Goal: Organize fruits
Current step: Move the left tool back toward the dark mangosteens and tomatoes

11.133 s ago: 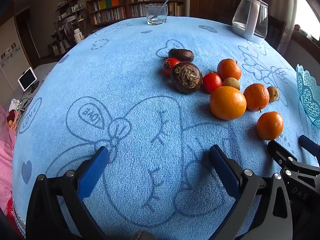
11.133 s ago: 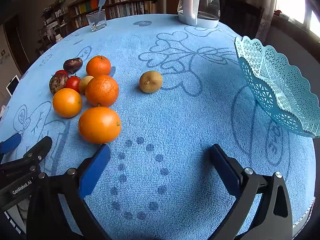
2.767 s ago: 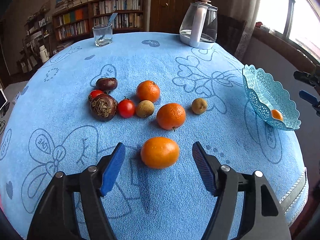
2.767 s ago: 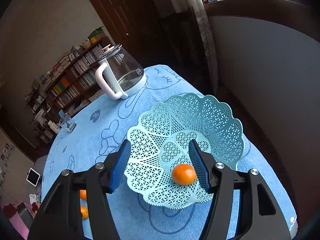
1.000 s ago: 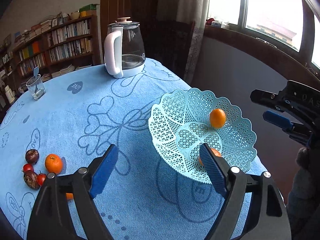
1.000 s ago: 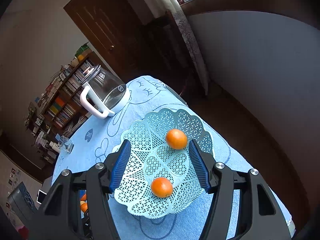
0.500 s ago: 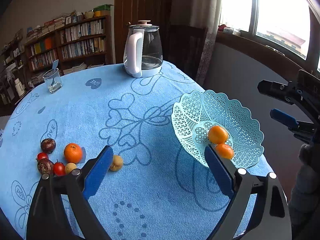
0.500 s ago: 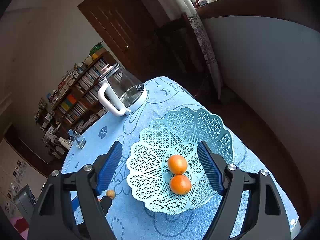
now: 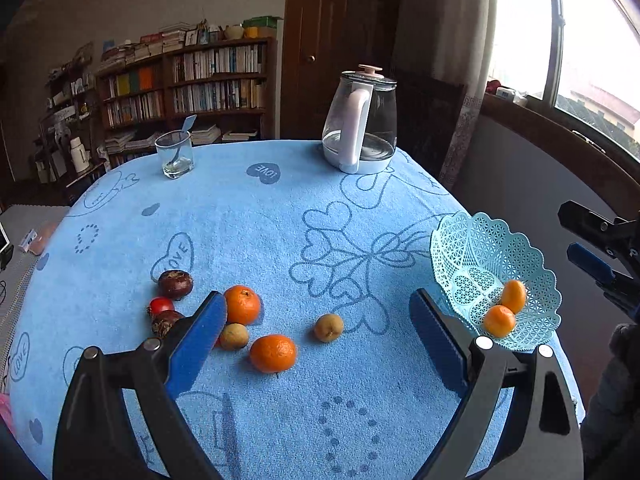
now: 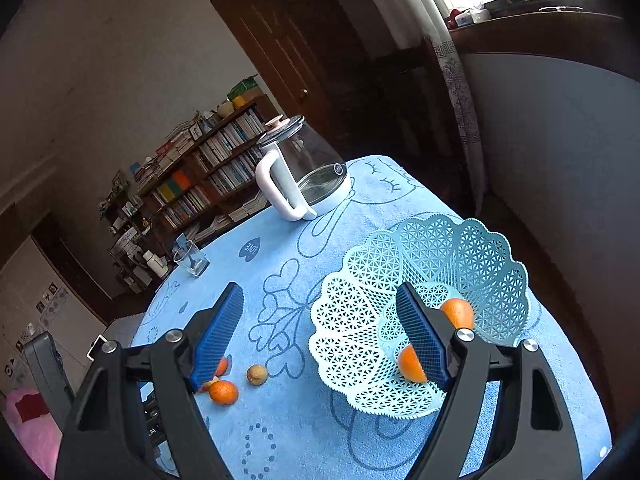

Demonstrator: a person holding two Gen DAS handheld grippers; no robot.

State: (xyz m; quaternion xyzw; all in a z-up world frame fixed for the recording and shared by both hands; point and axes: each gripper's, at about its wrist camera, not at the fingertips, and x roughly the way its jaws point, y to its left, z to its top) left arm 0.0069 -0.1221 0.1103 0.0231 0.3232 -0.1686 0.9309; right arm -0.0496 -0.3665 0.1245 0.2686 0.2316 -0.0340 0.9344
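Left hand-held gripper (image 9: pixel 318 322) was spread wide, nothing between its blue pads, held above the worktop (image 9: pixel 280 216) with its blue heart-print cloth. Right hand-held gripper (image 10: pixel 320 320) was also spread and empty, hovering over the near side of the basket (image 10: pixel 460 248).

Basket, light blue lattice plastic, sat at the worktop's right edge. Two oranges (image 9: pixel 513 296) lay inside it, touching each other at the bottom; in the right wrist view one orange was partly hidden behind the right pad.

Loose fruit was on the cloth, left of centre and well apart from the basket: an orange (image 9: pixel 273 353) nearest the left gripper, another orange (image 9: pixel 242 304) behind it, a small tan fruit (image 9: pixel 328 327) to the right on its own, a second tan fruit (image 9: pixel 233 336) between the two oranges. Further left a tomato (image 9: pixel 161 304) and two dark brown fruits (image 9: pixel 175 284) sat close together, one of the brown ones partly behind the left pad.

Kettle (image 9: pixel 360 136) and a glass (image 9: pixel 174 155) with a spoon stood at the far edge.
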